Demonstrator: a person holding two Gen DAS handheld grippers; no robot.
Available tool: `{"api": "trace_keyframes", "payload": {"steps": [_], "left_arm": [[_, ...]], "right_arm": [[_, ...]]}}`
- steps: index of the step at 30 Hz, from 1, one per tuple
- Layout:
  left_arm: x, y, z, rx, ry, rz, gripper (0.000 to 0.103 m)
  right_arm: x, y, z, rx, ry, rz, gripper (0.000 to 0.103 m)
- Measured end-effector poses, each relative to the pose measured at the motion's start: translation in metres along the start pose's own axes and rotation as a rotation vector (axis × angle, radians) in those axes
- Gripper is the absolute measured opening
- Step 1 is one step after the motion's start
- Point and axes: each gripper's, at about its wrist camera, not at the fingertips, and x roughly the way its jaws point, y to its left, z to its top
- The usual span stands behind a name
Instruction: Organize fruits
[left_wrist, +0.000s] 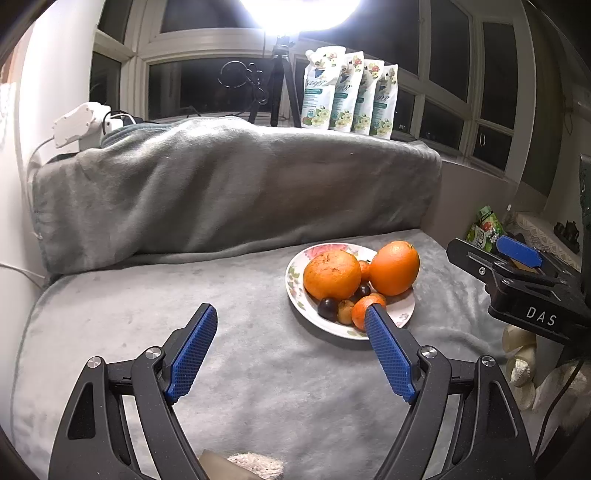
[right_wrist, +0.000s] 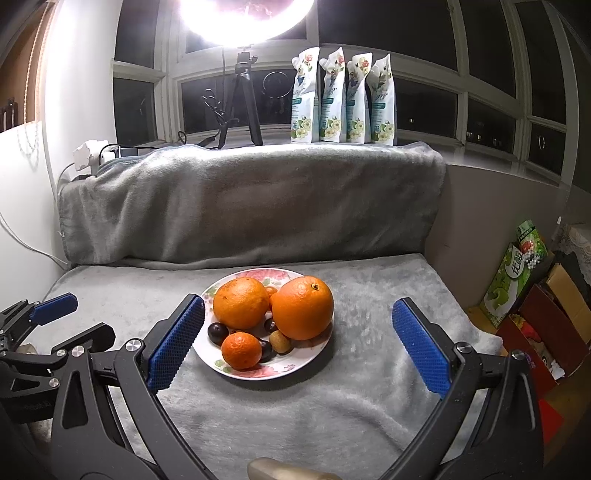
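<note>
Looks like the end of the job, or a pause in it: all fruit in sight sits heaped on the round white floral-rimmed china plate, none loose on the soft grey fleece blanket around it. Hard to say whether anything remains to sort; if so, next move calls for a reach forward and down to the plate, closing on one piece only without nudging its neighbours off the rim.

Left black two-finger gripper with blue ribbed pads: spread wide, empty, hovering over bare blanket left of the plate, right pad overlapping the plate's near edge in the left wrist view. Right black two-finger gripper with blue ribbed pads: also spread wide, empty, straddling the plate from the near side, not touching it.

On the plate: two large round oranges side by side at the back, touching; one small glossy orange mandarin at the front; dark purple grape-like fruits between and beside them; a small tan rough-skinned fruit in front of the right orange. Another small orange piece peeping behind the big pair, kind unclear.
</note>
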Motion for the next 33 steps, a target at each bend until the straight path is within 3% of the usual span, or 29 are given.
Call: {"api": "trace_keyframes", "payload": {"steps": [33], "left_arm": [[-0.0031,0.0027,-0.001,-0.002,-0.013,0.015,0.083]], "right_arm": [[0.0019,0.0055,-0.0022,-0.008,0.01,0.023,0.103]]}}
